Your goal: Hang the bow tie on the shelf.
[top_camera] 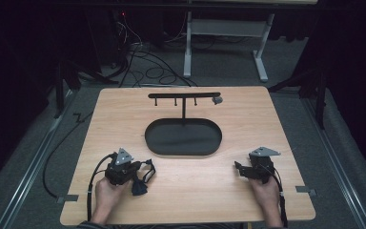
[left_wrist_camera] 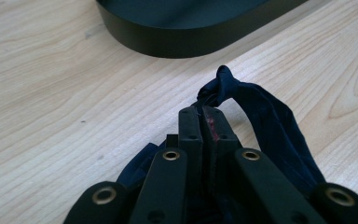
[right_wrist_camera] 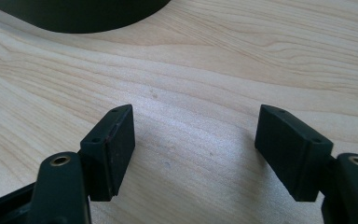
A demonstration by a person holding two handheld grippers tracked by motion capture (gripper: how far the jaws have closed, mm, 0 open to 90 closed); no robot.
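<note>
On the left, near the person, the left gripper (top_camera: 140,177) has its jaws squeezed tight on a dark blue loop of soft cloth (left_wrist_camera: 265,116), which droops onto the light wooden table (top_camera: 195,191) just beside the jaws. Only a thin bit of the cloth is pinched, so I think it could slip out if the hand lifts fast or tugs, and the loose part could catch on something. In the middle, farther off, sits a black oval metal tray (top_camera: 183,136) with a thin black T-shaped hanging rack (top_camera: 184,95) standing at its far edge, a small grey thing at the rack's right tip. On the right, the right gripper (top_camera: 239,170) rests near the person with its jaws spread wide and nothing between them. I count one cloth loop, one tray, one rack and two grippers.
</note>
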